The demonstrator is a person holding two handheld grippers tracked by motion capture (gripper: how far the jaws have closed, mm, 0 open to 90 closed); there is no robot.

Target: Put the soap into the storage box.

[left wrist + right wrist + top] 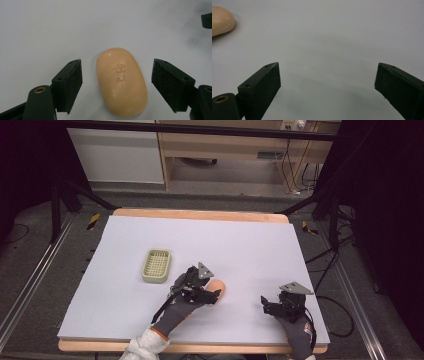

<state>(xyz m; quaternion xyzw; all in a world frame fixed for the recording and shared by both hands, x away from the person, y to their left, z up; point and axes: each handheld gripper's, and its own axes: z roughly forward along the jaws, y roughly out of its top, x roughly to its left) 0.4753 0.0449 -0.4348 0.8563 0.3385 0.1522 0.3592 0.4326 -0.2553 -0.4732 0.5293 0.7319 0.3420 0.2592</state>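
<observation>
The left claw (117,82) gaped wide around a smooth, oval peach soap bar (121,81), untouched, while the right claw (327,87) stood wide open and empty over the matte white worktop (332,37).

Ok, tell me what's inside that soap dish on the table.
The soap dish holds nothing that can be seen: its slotted floor is bare in the high view. The soap bar lies apart on the table, between the open left gripper jaws. Under the dish is hidden.
</observation>
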